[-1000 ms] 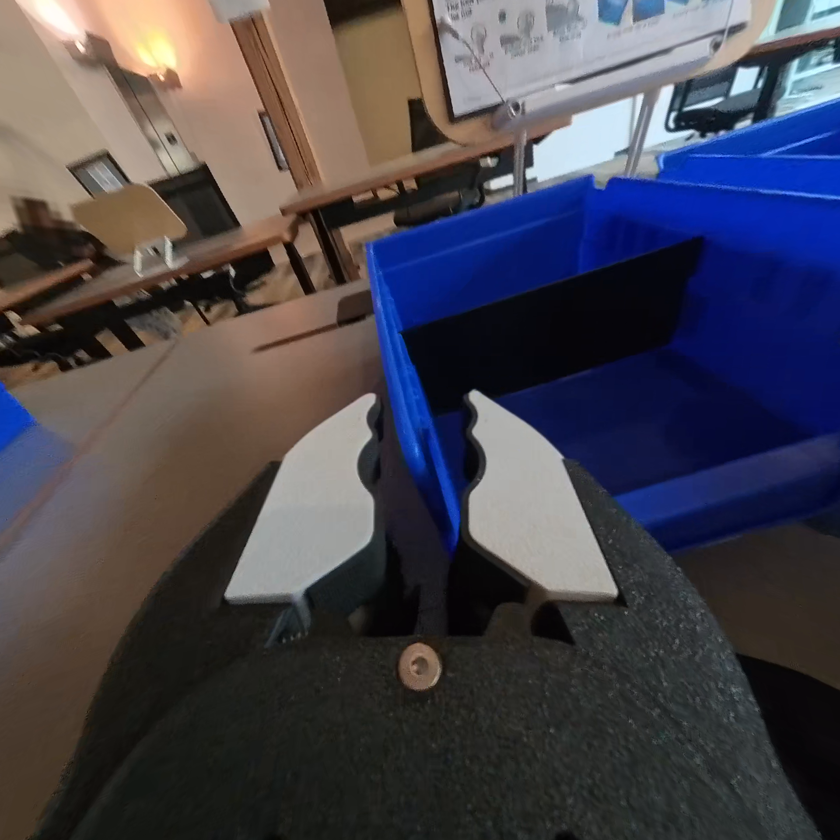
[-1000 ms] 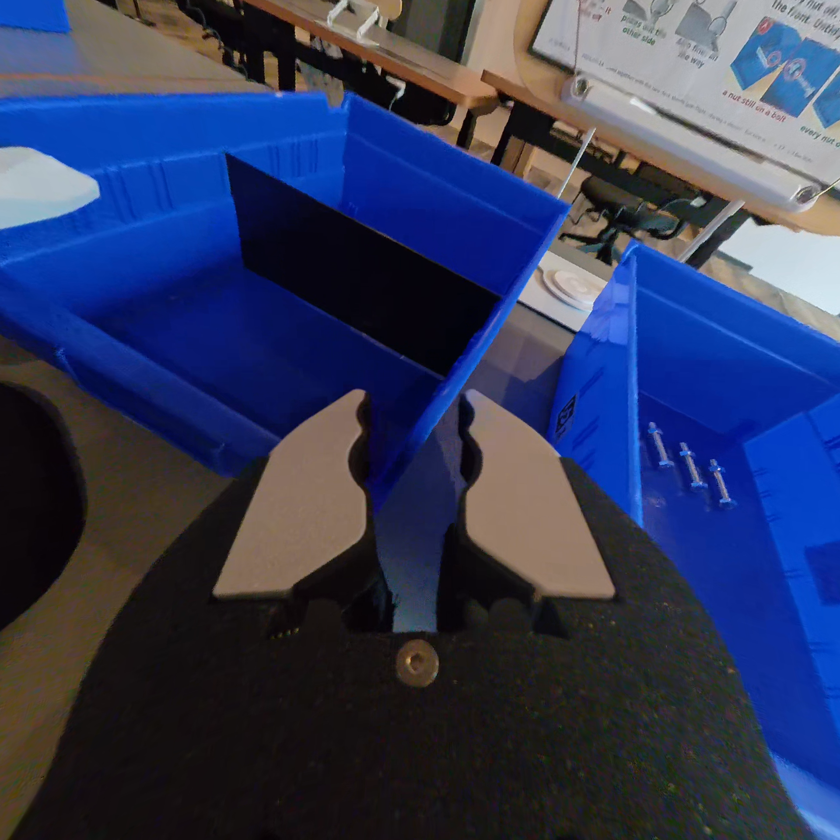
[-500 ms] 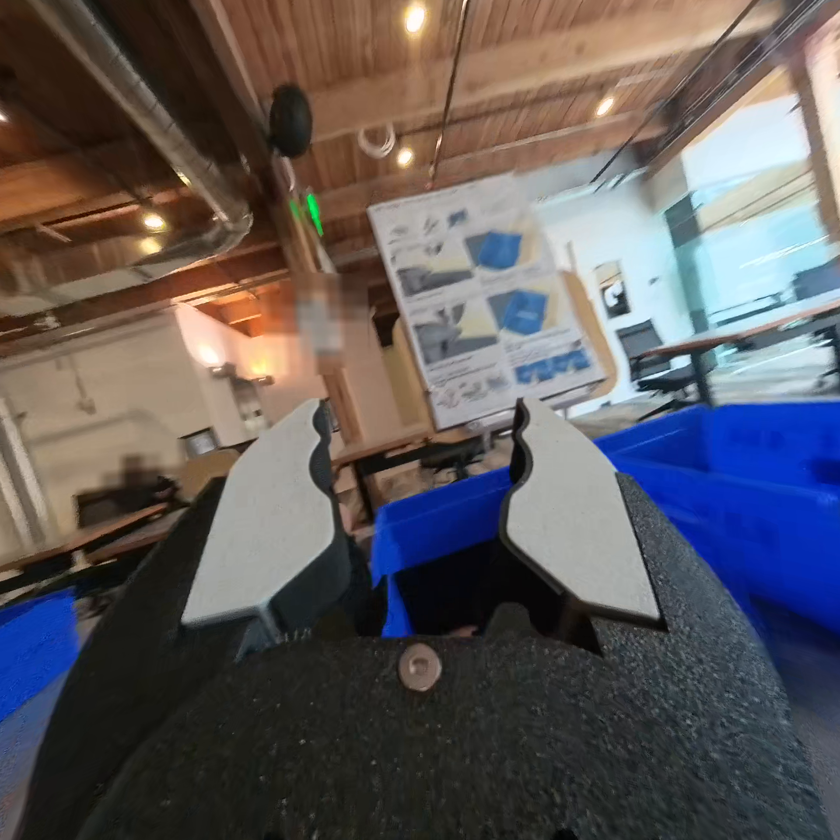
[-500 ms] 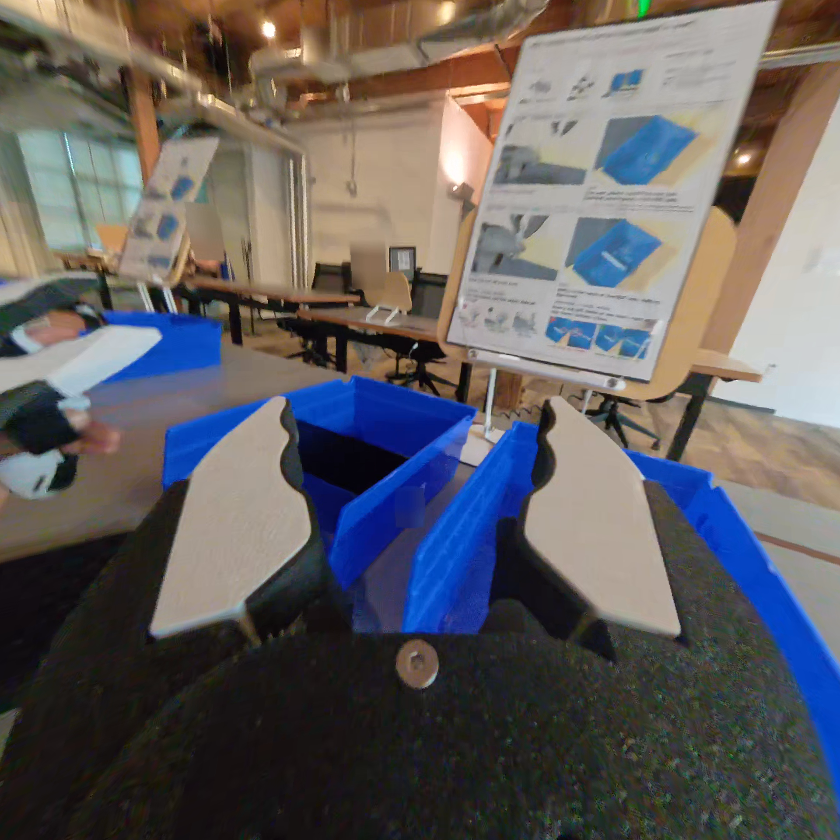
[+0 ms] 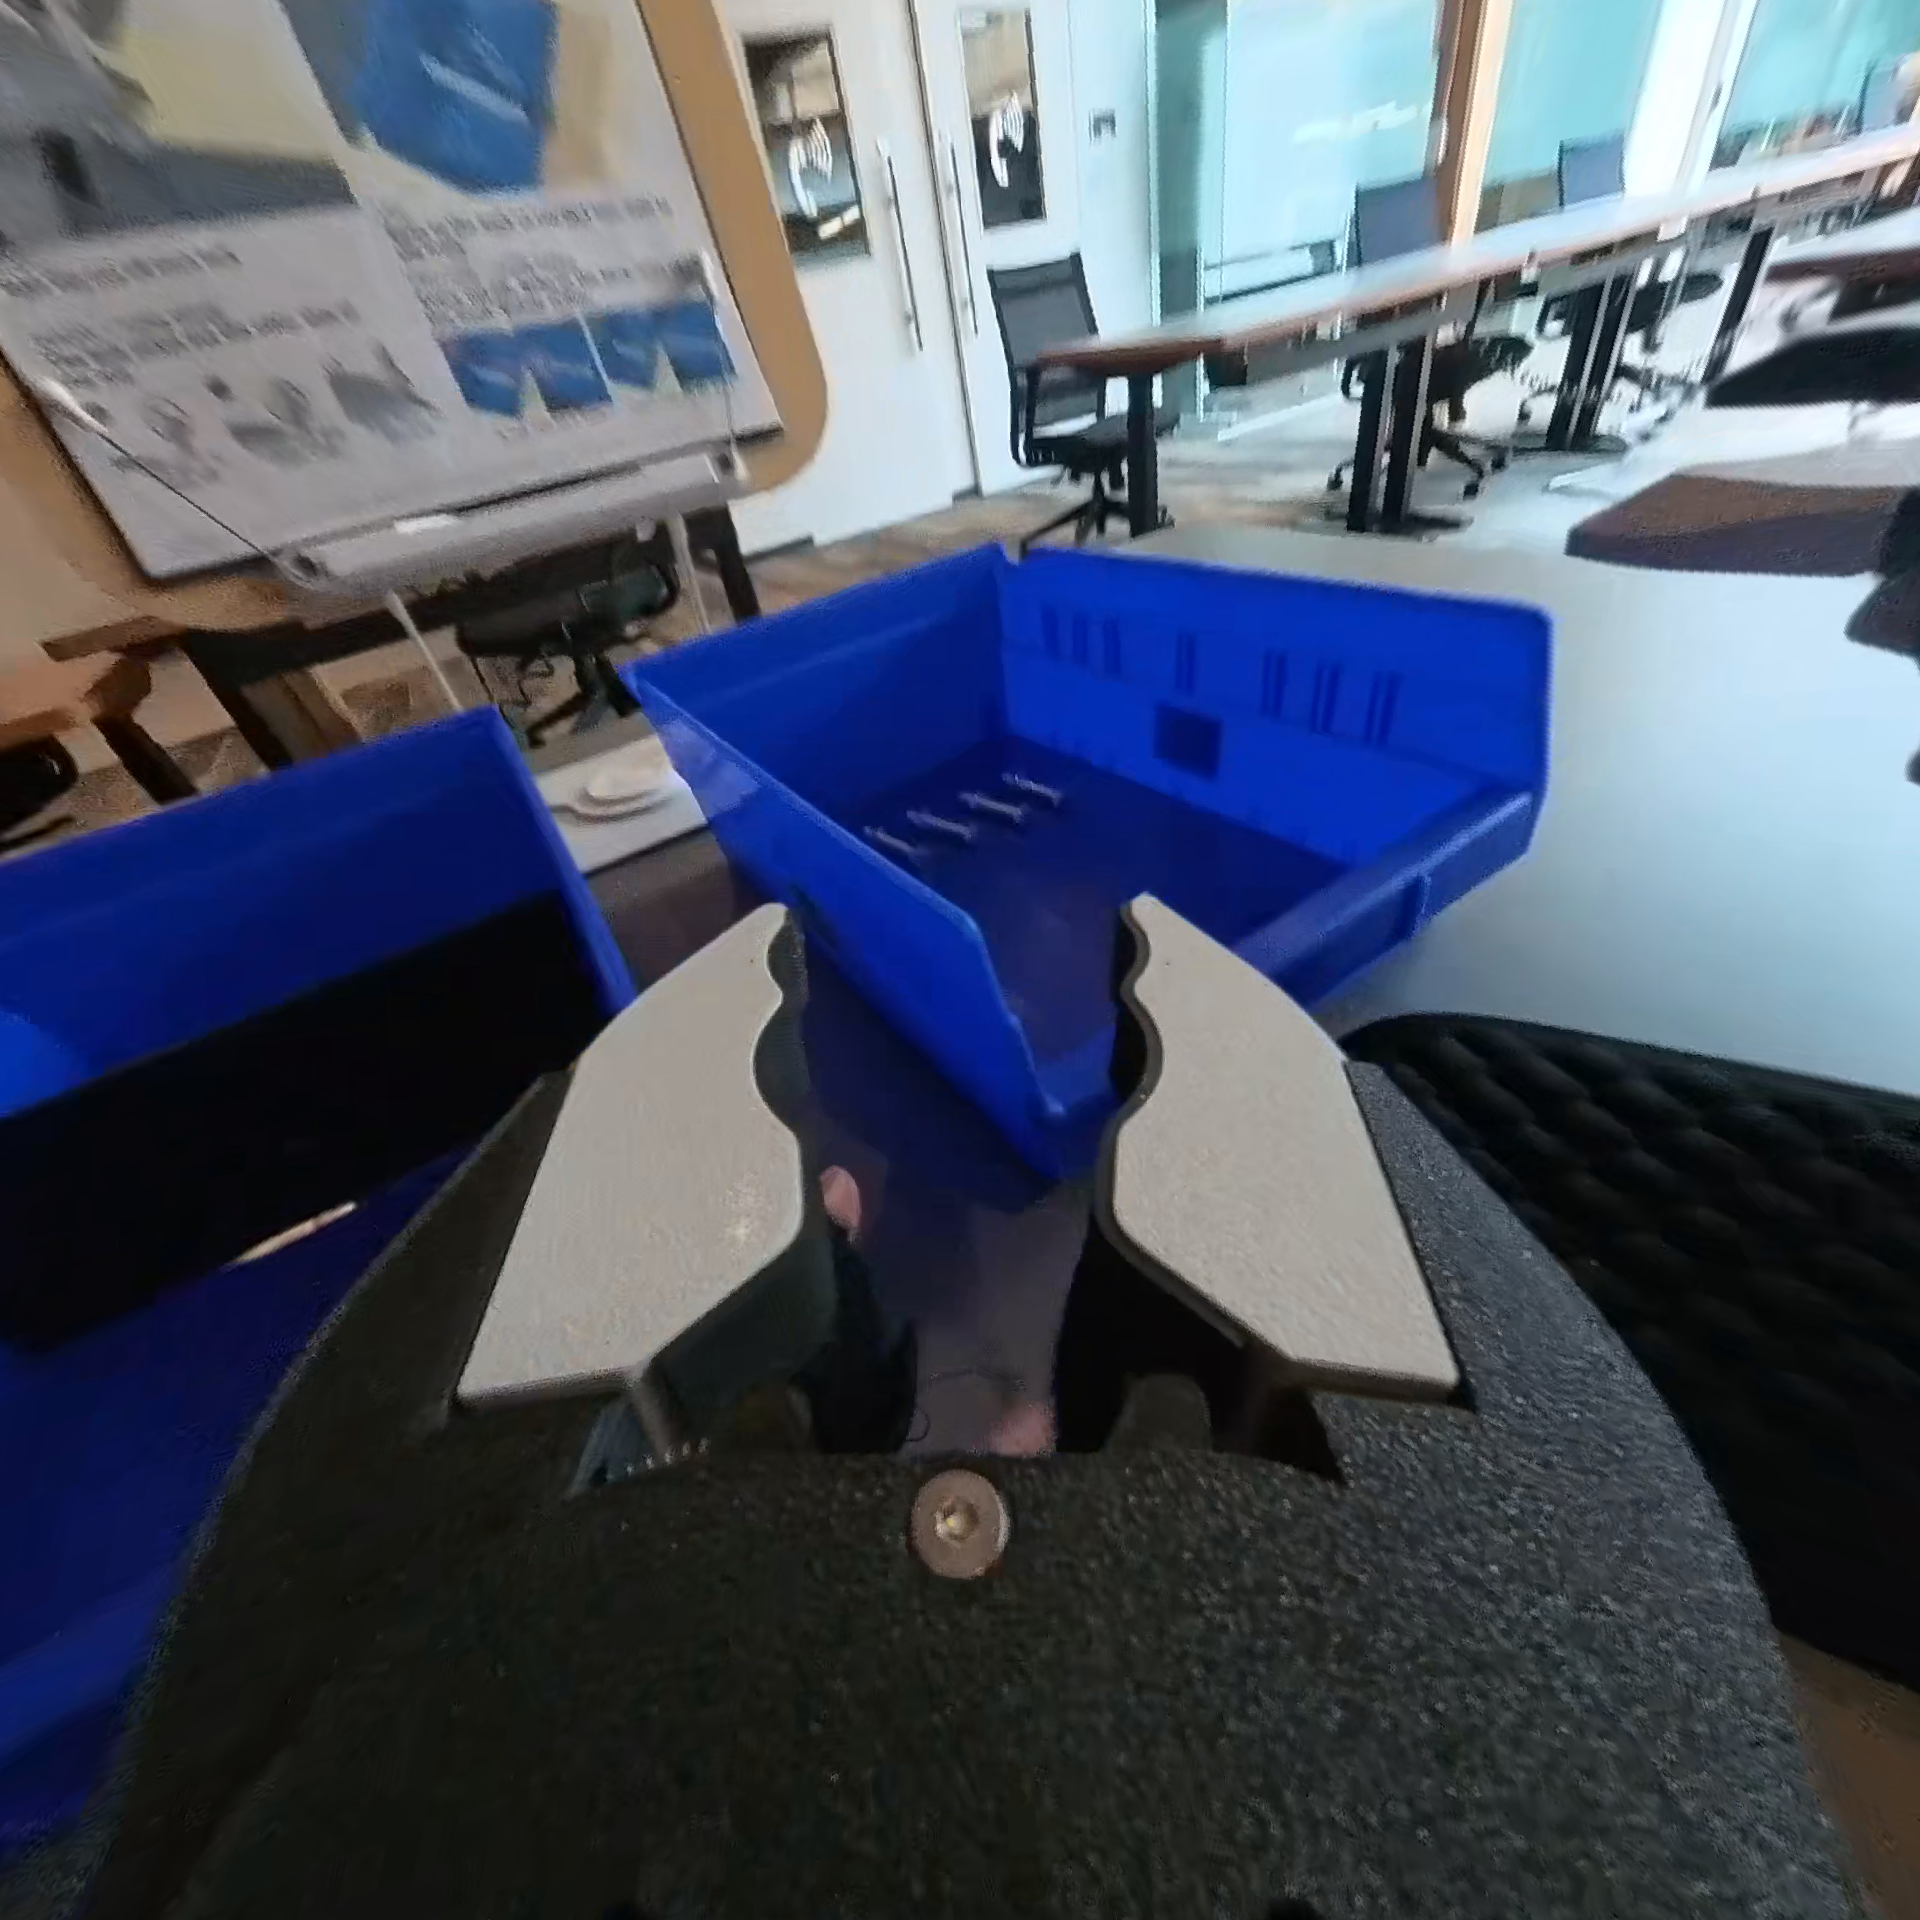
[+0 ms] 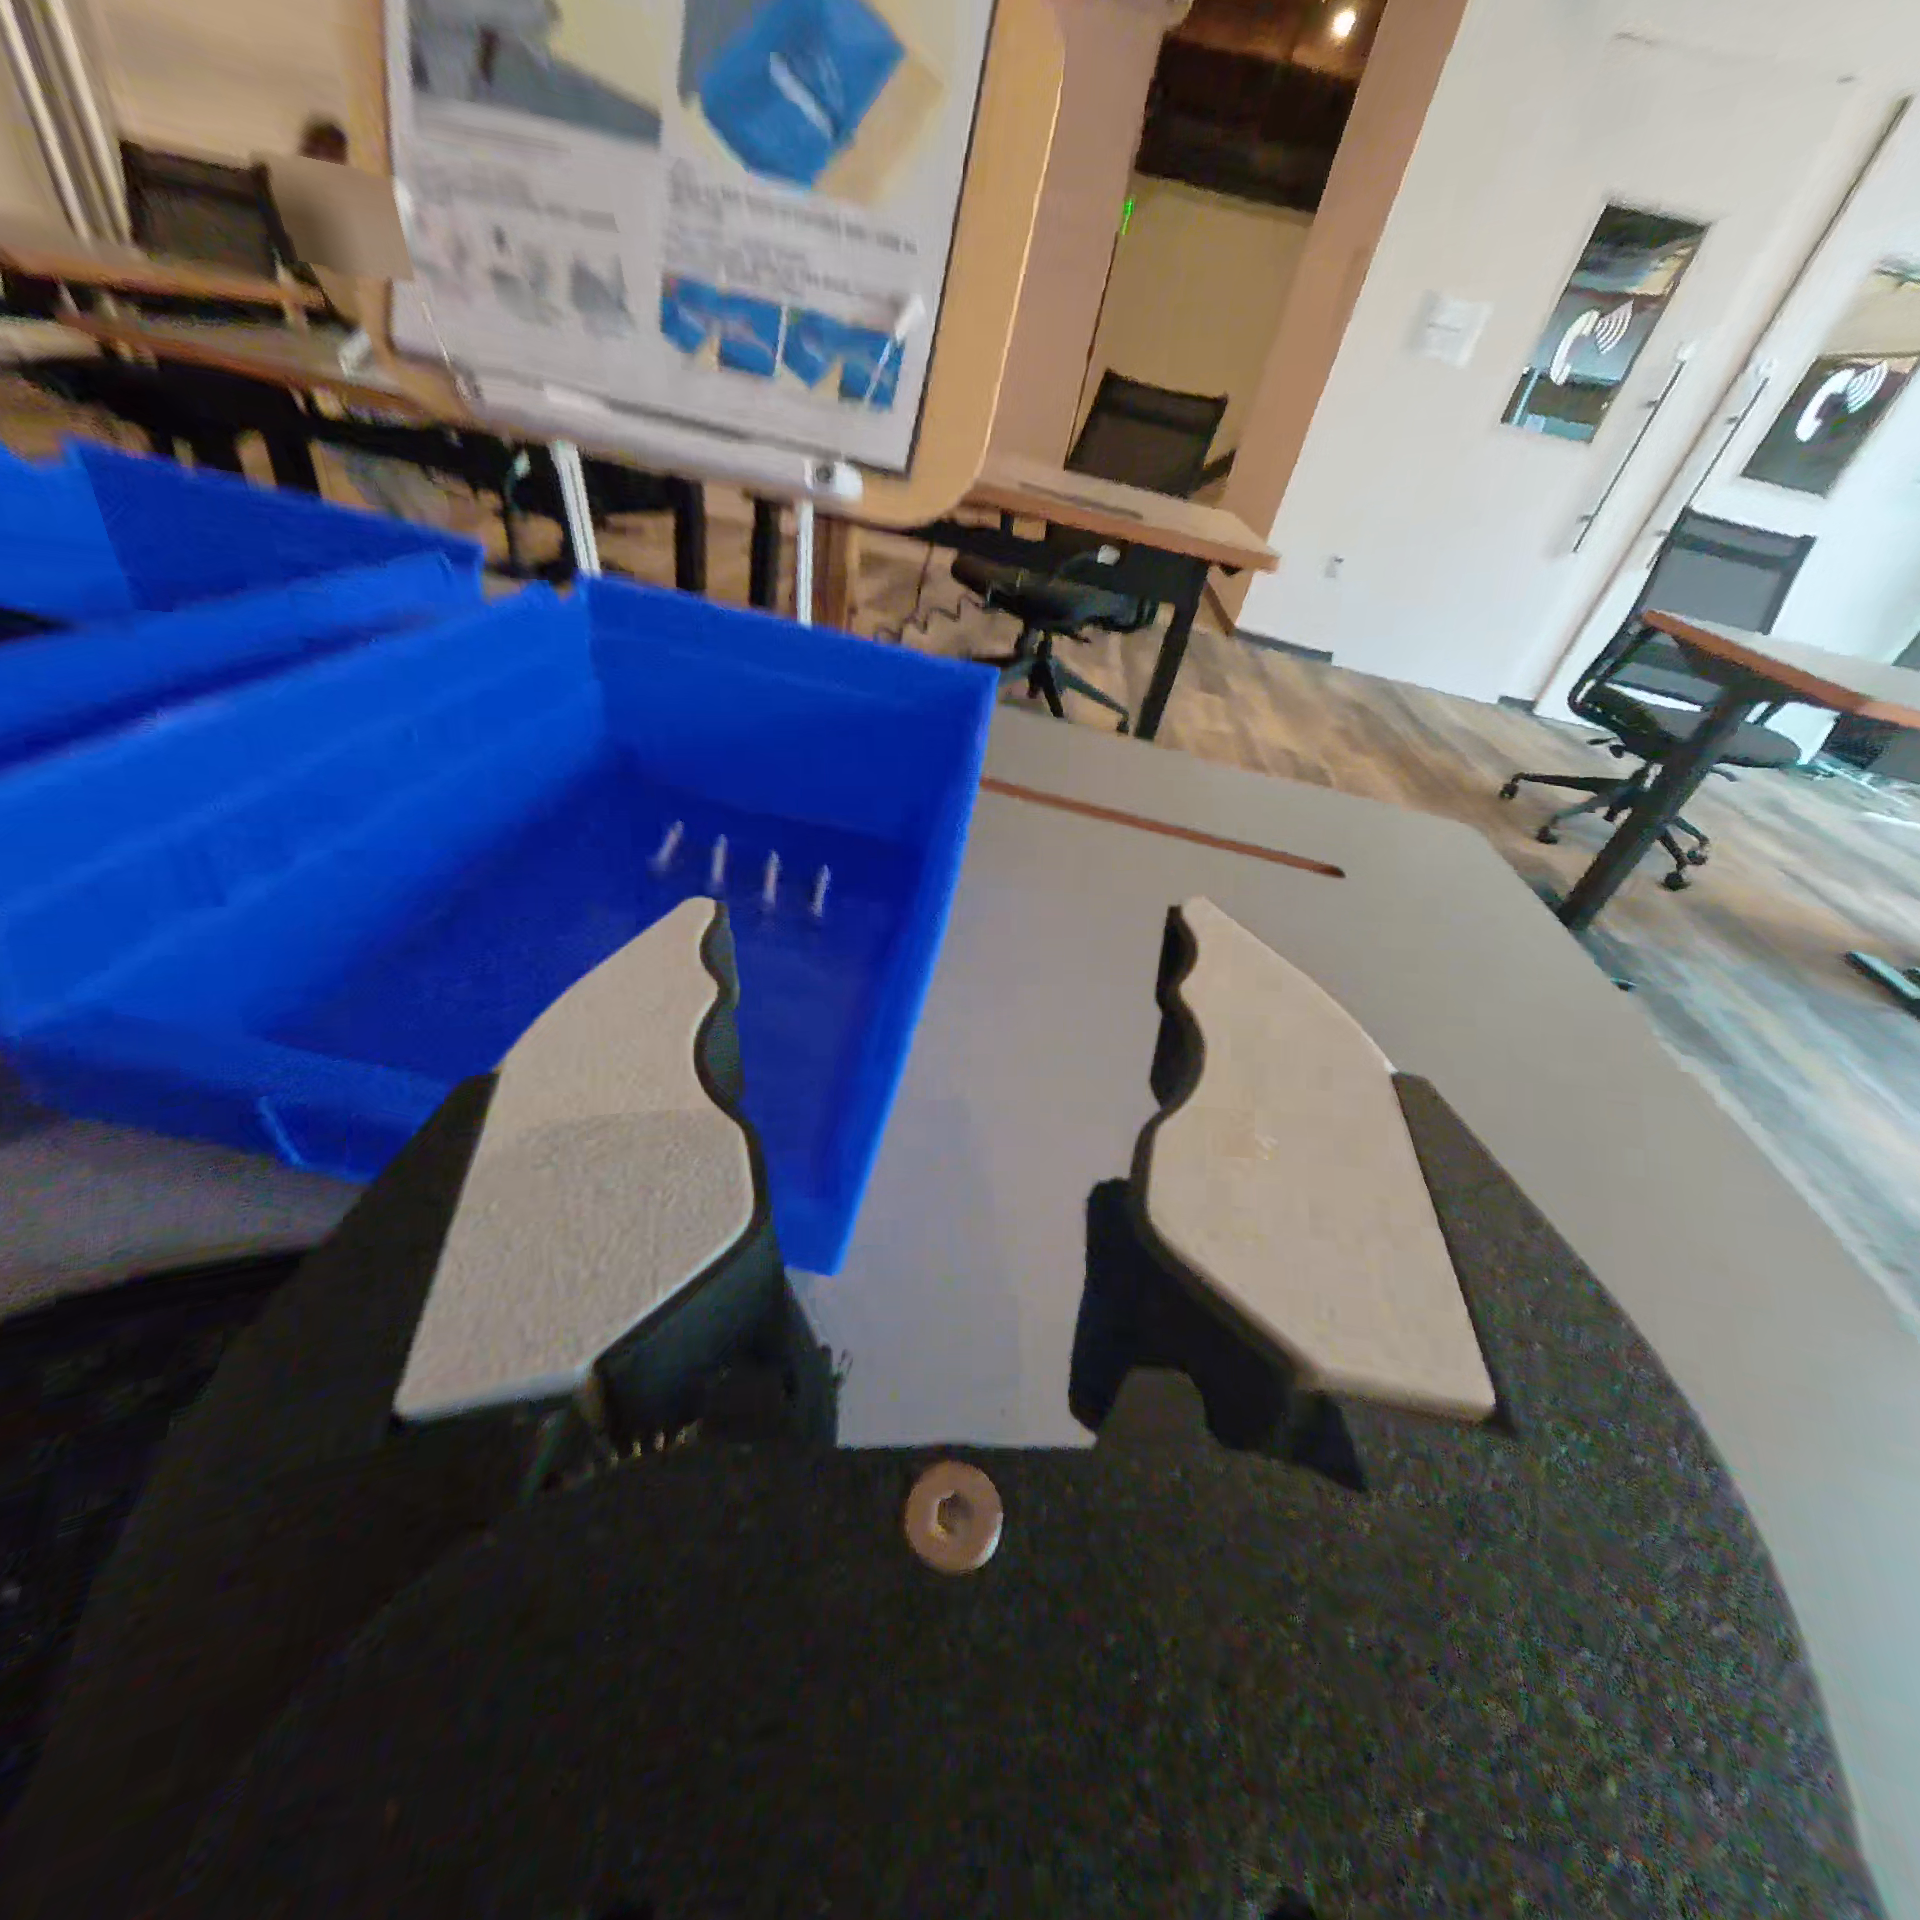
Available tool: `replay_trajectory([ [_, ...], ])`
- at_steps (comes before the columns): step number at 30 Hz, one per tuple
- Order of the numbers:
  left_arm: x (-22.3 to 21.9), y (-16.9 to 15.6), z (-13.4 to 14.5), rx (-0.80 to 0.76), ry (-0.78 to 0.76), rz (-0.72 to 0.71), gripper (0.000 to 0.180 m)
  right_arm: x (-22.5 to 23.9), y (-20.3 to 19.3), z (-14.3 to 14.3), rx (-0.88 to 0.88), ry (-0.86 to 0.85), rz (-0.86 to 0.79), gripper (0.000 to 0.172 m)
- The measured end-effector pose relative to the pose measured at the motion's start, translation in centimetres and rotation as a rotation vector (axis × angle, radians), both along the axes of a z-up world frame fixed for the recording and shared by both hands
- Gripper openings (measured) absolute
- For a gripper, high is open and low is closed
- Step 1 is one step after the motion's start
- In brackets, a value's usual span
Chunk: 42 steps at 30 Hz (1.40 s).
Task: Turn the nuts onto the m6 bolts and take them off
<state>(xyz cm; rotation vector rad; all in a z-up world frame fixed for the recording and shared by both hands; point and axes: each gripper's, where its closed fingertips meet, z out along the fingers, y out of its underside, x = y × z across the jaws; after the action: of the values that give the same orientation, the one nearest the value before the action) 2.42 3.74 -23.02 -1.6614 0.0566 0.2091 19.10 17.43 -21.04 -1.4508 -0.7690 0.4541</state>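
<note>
Both tongs, left [image 5: 956, 914] and right [image 6: 951, 914], gape wide and bare above the bench [image 6: 1299, 987] (grey), while four bolts [image 5: 961, 816] lie side by side in a blue bin [image 5: 1278, 675].

Four small silvery bolts [image 5: 961, 818] lie flat on the floor of an open blue bin [image 5: 1278, 665], side by side in a short row, roughly parallel and slightly apart from one another. In the right wrist view the same row of bolts [image 6: 743, 868] sits toward the far end of the bin [image 6: 790, 686], near its back wall, each one pointing lengthwise along the bin. Motion blur hides whether nuts are on them.
</note>
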Motion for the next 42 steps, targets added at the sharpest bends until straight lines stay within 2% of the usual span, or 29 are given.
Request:
replay_trajectory([
  [4, 0.3, 1.5, -2.8, -0.085, 0.067, 0.040, 0.052, -0.4, 1.2, -2.6, -0.007, -0.094, 0.008, 0.070],
  [8, -0.7, 3.0, -5.1, -0.194, 0.053, 0.099, 0.052, -1.3, 2.4, -5.1, -0.103, -0.175, 0.037, 0.069],
  [13, -1.7, 4.4, -6.0, -0.242, 0.068, 0.162, 0.039, -2.9, 2.9, -7.9, -0.256, -0.232, 0.099, 0.058],
  [15, -1.8, 4.9, -6.2, -0.257, 0.082, 0.169, 0.029, -3.2, 3.1, -8.7, -0.277, -0.282, 0.104, 0.041],
  [17, -1.9, 5.3, -6.3, -0.263, 0.110, 0.185, 0.020, -4.0, 2.7, -9.1, -0.279, -0.317, 0.146, 0.012],
  [20, -2.1, 5.5, -6.0, -0.250, 0.157, 0.218, 0.017, -3.7, 3.1, -9.1, -0.171, -0.408, 0.074, 0.009],
  [26, -1.2, 4.9, -4.1, -0.170, 0.167, 0.147, 0.015, -2.7, 1.9, -6.3, -0.071, -0.308, 0.029, 0.005],
  [32, -1.6, 2.7, 1.3, -0.080, 0.186, 0.130, 0.016, -3.1, -0.9, -0.2, 0.015, -0.277, 0.020, 0.007],
  [37, -5.5, -1.6, 6.4, -0.035, 0.232, 0.173, 0.016, -7.7, -4.8, 4.5, 0.064, -0.228, 0.079, 0.008],
  [42, -11.7, -7.6, 9.4, -0.026, 0.292, 0.270, 0.016, -15.2, -9.5, 6.6, 0.068, -0.155, 0.184, 0.009],
])
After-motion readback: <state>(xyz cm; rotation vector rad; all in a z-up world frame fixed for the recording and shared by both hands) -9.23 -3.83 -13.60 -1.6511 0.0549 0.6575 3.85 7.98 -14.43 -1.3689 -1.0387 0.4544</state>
